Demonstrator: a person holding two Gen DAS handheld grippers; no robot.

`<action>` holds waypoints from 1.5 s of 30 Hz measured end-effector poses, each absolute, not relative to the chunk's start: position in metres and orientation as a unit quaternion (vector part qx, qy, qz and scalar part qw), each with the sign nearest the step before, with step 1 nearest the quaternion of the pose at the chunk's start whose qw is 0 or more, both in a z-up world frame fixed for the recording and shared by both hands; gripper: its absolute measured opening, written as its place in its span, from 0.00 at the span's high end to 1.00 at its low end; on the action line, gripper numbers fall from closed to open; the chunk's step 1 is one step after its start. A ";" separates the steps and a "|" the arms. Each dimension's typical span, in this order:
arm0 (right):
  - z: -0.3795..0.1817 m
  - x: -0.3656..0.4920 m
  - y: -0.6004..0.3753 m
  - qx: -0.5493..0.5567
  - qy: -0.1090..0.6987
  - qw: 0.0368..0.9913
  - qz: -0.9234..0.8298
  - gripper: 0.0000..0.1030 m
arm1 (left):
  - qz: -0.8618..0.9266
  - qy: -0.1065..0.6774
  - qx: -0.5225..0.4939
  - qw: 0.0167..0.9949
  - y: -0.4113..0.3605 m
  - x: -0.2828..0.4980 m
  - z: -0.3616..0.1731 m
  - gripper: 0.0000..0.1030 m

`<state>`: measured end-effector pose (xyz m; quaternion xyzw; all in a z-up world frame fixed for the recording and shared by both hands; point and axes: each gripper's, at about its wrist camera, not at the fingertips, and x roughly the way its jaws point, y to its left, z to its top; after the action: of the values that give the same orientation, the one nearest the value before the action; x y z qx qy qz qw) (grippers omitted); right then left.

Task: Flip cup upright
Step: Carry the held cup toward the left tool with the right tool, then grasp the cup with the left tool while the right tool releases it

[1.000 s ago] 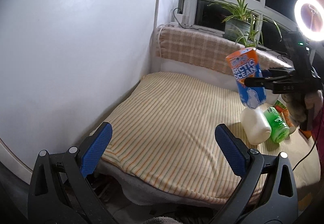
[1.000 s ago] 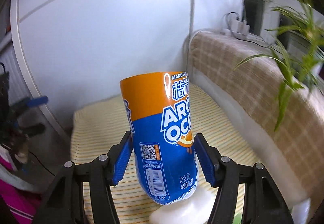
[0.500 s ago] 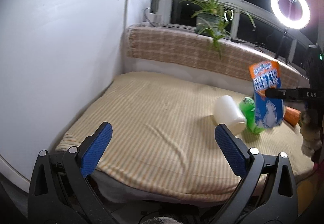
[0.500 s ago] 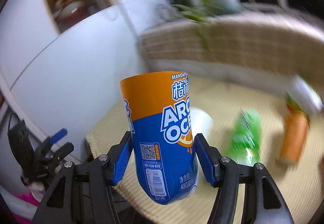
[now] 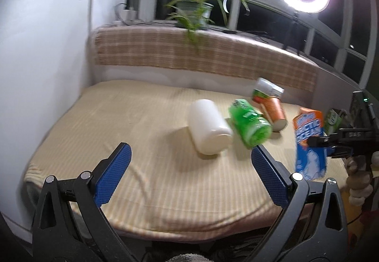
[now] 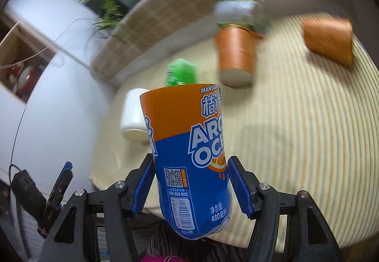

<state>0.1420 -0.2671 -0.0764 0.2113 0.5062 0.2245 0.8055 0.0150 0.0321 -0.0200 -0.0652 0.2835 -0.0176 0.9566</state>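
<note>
- The orange-and-blue cup hangs above the striped cushion, clamped between the right tool's blue pads.
- The left tool gapes wide, grasping nothing.
- A white cup and a green cup lie sideways nearby.

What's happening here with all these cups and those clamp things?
A person holds a clamp gripper in each hand. The right gripper is shut on the blue-and-orange Arctic Ocean cup, held in the air above the striped cushion. The left gripper is open and empty. A white cup, a green cup and an orange cup lie tipped over.
</note>
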 end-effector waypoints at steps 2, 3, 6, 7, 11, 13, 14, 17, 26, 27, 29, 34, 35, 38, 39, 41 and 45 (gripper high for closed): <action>-0.085 0.146 -0.272 0.226 0.514 0.797 0.222 0.37 | -0.035 0.288 -0.064 0.955 0.021 0.018 -0.021 0.00; -0.087 0.147 -0.273 0.230 0.517 0.794 0.223 0.37 | -0.043 0.291 -0.065 0.953 0.017 0.020 -0.021 0.00; -0.101 0.158 -0.272 0.249 0.535 0.777 0.218 0.36 | -0.065 0.303 -0.077 0.948 0.008 0.026 -0.022 0.00; -0.107 0.159 -0.271 0.255 0.539 0.773 0.218 0.36 | -0.072 0.306 -0.082 0.946 0.006 0.028 -0.021 0.00; -0.120 0.169 -0.270 0.268 0.551 0.763 0.208 0.34 | -0.097 0.321 -0.101 0.937 0.002 0.037 -0.022 0.00; -0.123 0.170 -0.271 0.269 0.553 0.763 0.202 0.32 | -0.105 0.327 -0.108 0.933 -0.001 0.043 -0.023 0.00; -0.123 0.170 -0.272 0.272 0.551 0.763 0.203 0.29 | -0.109 0.328 -0.109 0.932 -0.002 0.045 -0.023 0.00; -0.116 0.160 -0.280 0.274 0.535 0.772 0.207 0.21 | -0.125 0.340 -0.115 0.925 -0.010 0.055 -0.025 0.00; -0.083 0.104 -0.309 0.244 0.470 0.831 0.170 0.18 | -0.219 0.423 -0.203 0.856 -0.046 0.101 -0.044 0.01; -0.082 0.095 -0.313 0.241 0.465 0.836 0.163 0.18 | -0.227 0.433 -0.218 0.845 -0.051 0.107 -0.047 0.03; -0.078 0.082 -0.318 0.233 0.454 0.847 0.148 0.18 | -0.240 0.451 -0.243 0.825 -0.061 0.117 -0.053 0.07; -0.073 0.050 -0.334 0.218 0.434 0.867 0.111 0.18 | -0.257 0.479 -0.270 0.795 -0.083 0.135 -0.066 0.10; -0.072 0.047 -0.336 0.218 0.433 0.868 0.107 0.18 | -0.261 0.488 -0.281 0.784 -0.087 0.139 -0.071 0.11; -0.069 0.041 -0.342 0.217 0.430 0.871 0.099 0.18 | -0.262 0.508 -0.304 0.762 -0.092 0.149 -0.081 0.19; -0.069 0.039 -0.342 0.215 0.428 0.872 0.097 0.18 | -0.260 0.511 -0.309 0.759 -0.094 0.152 -0.084 0.19; -0.068 0.036 -0.345 0.212 0.425 0.875 0.092 0.18 | -0.256 0.519 -0.315 0.752 -0.097 0.158 -0.091 0.19; -0.070 0.035 -0.345 0.216 0.426 0.874 0.088 0.18 | -0.252 0.528 -0.318 0.746 -0.104 0.167 -0.101 0.19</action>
<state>0.0351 -0.3454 -0.0699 0.2162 0.4257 0.0882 0.8742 0.1668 -0.1042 -0.1010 -0.3177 0.5284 -0.2516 0.7461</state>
